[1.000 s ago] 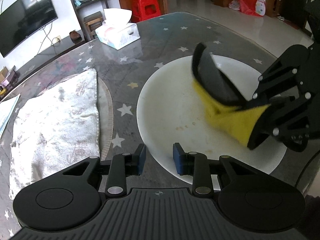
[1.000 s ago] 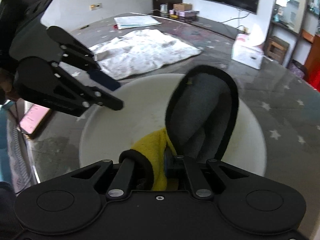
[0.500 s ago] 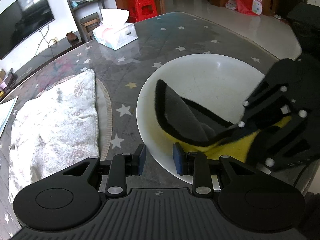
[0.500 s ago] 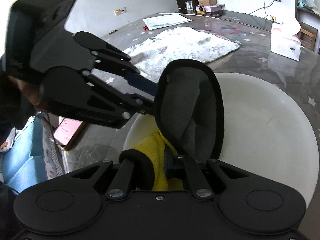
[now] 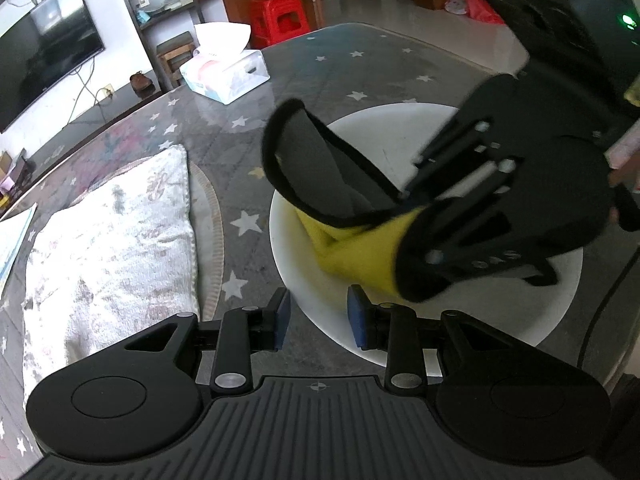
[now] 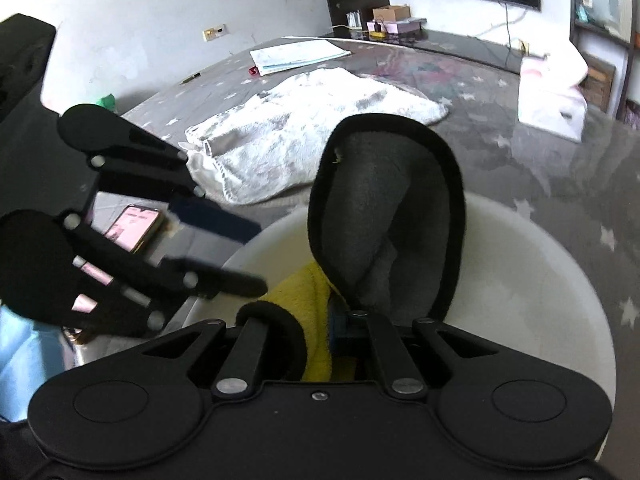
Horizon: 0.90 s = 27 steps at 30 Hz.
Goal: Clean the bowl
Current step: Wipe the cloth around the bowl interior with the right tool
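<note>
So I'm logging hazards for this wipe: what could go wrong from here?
The left hand-held gripper straddles the bowl rim; whether it grips is unclear, so the bowl might slide under wiping. The cloth flap in the right hand-held gripper stands up off the bowl, possibly missing spots. A phone lies nearby.

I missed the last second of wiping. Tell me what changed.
The right gripper, shut on the yellow and grey cloth, swept it across the white bowl from the right side to the near left rim. The left gripper kept straddling the rim; bowl, towel and tissue box stayed put.
</note>
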Available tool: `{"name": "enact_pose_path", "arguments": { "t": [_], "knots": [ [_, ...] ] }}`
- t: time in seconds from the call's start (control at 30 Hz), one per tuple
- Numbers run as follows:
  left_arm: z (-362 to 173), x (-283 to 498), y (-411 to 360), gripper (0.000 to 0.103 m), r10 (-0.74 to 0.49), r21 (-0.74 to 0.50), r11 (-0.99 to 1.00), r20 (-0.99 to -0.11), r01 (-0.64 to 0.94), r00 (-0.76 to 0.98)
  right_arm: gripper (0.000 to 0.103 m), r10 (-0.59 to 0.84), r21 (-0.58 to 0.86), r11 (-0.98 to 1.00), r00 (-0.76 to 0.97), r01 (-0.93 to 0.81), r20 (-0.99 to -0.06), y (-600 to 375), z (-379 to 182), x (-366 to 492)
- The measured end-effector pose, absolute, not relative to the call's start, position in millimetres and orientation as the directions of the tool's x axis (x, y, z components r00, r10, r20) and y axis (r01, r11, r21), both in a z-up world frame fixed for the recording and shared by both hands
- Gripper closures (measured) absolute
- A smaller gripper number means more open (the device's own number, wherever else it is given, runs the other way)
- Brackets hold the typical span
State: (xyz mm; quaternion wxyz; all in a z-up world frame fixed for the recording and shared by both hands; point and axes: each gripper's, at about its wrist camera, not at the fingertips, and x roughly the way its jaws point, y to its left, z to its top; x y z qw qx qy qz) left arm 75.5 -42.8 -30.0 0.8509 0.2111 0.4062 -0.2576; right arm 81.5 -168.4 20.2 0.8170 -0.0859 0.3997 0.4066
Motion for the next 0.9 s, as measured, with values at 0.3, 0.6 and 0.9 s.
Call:
{"name": "enact_pose_path", "arguments": {
  "t": [0.3,0.6,0.9],
  "knots": [
    [-31,74,-44,0.069,-0.266,0.159,0.772,-0.798,0.615,0.541,0.094,0.550,0.093,0.696,0.446,-0.712,-0.706,-166,20,96],
    [-32,74,-47,0.068,-0.259,0.171,0.769,-0.798,0.616,0.544,0.095,0.437,-0.066,0.743,0.557,-0.666,-0.706,-171,18,97],
    [-34,77,-50,0.066,-0.249,0.181,0.767,-0.800,0.615,0.546,0.095,0.357,-0.117,0.774,0.582,-0.622,-0.731,-194,18,92]
  ]
}}
